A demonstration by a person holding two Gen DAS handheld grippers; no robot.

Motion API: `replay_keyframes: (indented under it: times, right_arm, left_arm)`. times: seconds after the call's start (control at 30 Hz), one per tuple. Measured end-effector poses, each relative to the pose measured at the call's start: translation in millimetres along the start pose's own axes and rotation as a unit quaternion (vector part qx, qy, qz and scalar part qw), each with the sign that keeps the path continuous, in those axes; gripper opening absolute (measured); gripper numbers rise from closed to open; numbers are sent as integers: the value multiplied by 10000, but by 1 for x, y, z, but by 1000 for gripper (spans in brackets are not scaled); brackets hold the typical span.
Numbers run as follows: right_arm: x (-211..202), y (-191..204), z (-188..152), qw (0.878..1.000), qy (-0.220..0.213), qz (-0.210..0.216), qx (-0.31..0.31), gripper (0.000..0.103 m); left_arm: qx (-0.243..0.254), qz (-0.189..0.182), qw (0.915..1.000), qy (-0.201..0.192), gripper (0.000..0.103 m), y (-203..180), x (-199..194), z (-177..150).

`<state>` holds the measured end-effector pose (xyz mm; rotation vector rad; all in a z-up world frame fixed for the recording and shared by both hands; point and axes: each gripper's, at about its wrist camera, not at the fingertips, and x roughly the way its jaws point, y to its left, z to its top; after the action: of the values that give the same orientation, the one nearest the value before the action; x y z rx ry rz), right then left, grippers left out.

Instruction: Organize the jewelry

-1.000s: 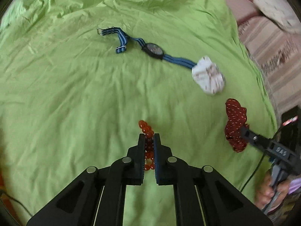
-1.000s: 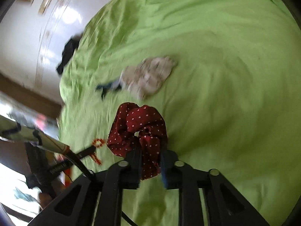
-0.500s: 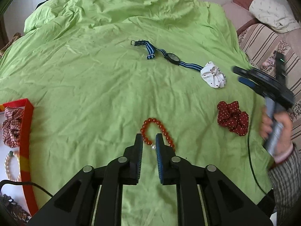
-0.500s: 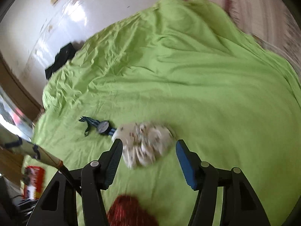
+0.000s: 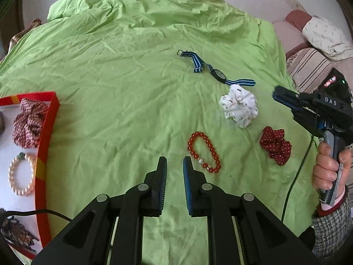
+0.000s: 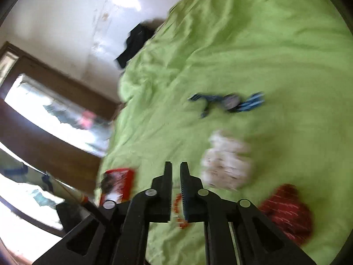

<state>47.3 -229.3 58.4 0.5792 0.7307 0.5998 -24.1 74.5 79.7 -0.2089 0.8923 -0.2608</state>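
Left tongs, in their own view, hang low over the green sheet with the jaws a narrow slit apart; they have just been opening a little and nothing is between them. The bracelet of orange beads lies flat on the sheet just right of the right-hand finger, apart from it (set down rather than gripped, I judge). Further right lie a red scrunchie and a white scrunchie, and beyond the white one a watch with a blue striped strap, its end touching that scrunchie. All four lie loose and are not yet sorted. At the left edge stands the red box, which already holds a checked scrunchie and pearls, so it is likely where the rest should go. On the right a hand holds the right tongs above the sheet, near the white scrunchie but clear of it, perhaps to carry them to another piece. The right view is badly blurred. Its jaws have just been closing and now stand all but together with nothing clamped; the orange beads seen through the slit lie on the sheet below. The white scrunchie sits just right of the fingertips, the red one lower right, the watch further off and the box to the left.
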Motion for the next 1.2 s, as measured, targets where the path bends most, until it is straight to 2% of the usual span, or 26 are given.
replay_keyframes:
  times: [0.03,0.13,0.2,0.23,0.27,0.33,0.53,0.83,0.93,1.0,1.03,1.07,1.1,1.2]
  right_arm:
    - [-7,0,-3,9991,-85,-398,-103,11]
    - [-26,-9,-16,9920,-176,-1235,-208,18]
    - [-37,-15,-27,9874,-213,-1551,-226,31]
    - [-41,-19,-33,9849,-238,-1698,-245,45]
    - [-44,-21,-38,9827,-272,-1815,-268,52]
    - [-51,-28,-51,9780,-332,-2036,-317,55]
    - [-47,-43,-74,9756,-416,-2140,-250,58]
    - [-35,-52,-82,9755,-677,-2087,-178,72]
    - [-25,-56,-79,9744,-670,-2140,-146,72]
    - [-19,-55,-77,9735,-575,-2202,-210,68]
    - [-17,-53,-77,9732,-550,-2216,-261,51]
    - [-15,-52,-77,9741,-487,-2189,-292,23]
    - [-12,-51,-78,9771,-364,-2076,-295,17]
    - [-13,-41,-83,9769,-363,-2076,-367,16]
  left_arm:
    - [-25,-16,10000,-7,15,1,-2,-2]
    - [-148,-65,9999,-17,19,7,-9,-7]
    - [-223,-61,9997,-43,23,9,-13,-12]
    - [-255,-56,9997,-43,25,11,-14,-14]
    - [-300,-63,9995,-34,26,12,-14,-15]
    - [-355,-96,9993,-2,27,13,-13,-16]
    - [-309,-206,9990,250,32,-1,12,-8]
    - [2,-221,9973,697,32,-38,95,18]
    - [11,-139,9979,638,30,-44,107,17]
    - [44,-142,9980,622,8,-46,103,15]
    - [38,-238,9974,676,7,-45,100,13]
    - [38,-212,9976,657,7,-45,96,12]
    - [79,-132,9981,604,7,-44,89,10]
    - [102,-157,9989,429,7,-41,63,4]
